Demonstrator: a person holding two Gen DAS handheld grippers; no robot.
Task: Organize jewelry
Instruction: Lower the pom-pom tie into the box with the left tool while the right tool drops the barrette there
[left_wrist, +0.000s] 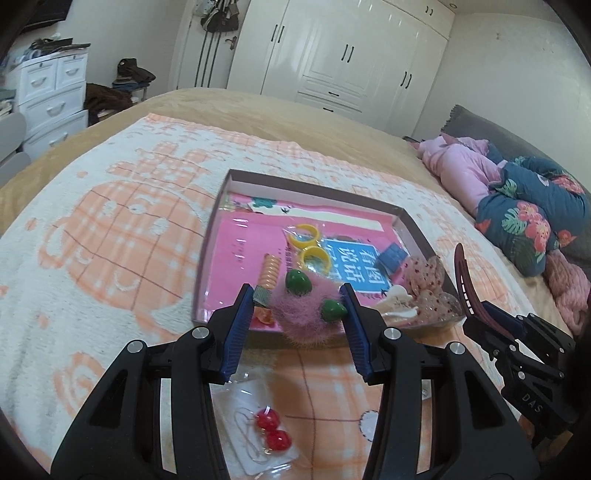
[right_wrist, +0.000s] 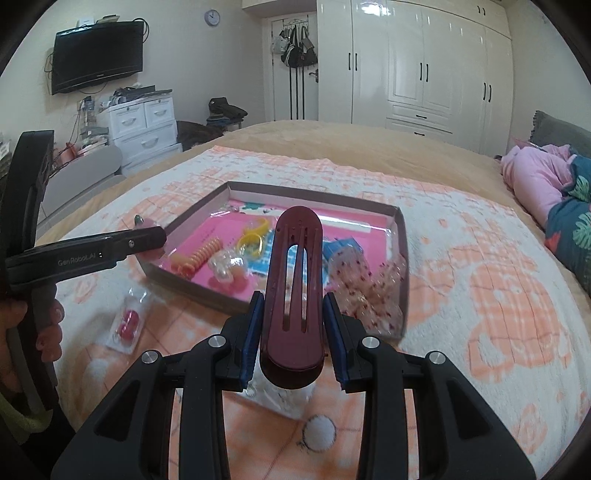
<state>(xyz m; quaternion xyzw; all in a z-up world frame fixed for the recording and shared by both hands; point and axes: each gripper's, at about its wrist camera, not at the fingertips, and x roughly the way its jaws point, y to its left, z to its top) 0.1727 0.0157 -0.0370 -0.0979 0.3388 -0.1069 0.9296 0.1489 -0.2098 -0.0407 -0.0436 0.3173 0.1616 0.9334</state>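
Left gripper (left_wrist: 299, 299): clamped on a fluffy pink hair clip (left_wrist: 306, 314) with two green beads, hanging over the near edge of the shallow box (left_wrist: 417, 229).

Right gripper (right_wrist: 293, 314): jaws pressed on both sides of a long maroon barrette (right_wrist: 293, 277), standing up between the pads, just short of the box's near edge.

Already in the box: yellow rings (left_wrist: 308, 243), an orange coil hair tie (left_wrist: 267, 273), a blue piece (left_wrist: 393, 256), dotted sheer scrunchies (left_wrist: 424, 277) in the near right corner, a white bow (left_wrist: 397, 301) beside them. I'd say well over half is sorted.

Left outside: a clear packet of red bead earrings (left_wrist: 271, 432) on the blanket, off the box's near left corner, and another clear packet (right_wrist: 284, 397) under the right gripper. Its contents I can't make out.

Next, by my reckoning: both held pieces go in, then the packets.

Surface: a soft peach-and-white patterned blanket (left_wrist: 92, 240) on a bed, box near its middle. Soft ground, so small things may sink or snag.

Room: white wardrobes (right_wrist: 424, 66) at the far wall, a white drawer unit (right_wrist: 144, 122), a wall television (right_wrist: 98, 55), bags on a door, bedding (left_wrist: 524, 210) bunched at the bed's right edge.
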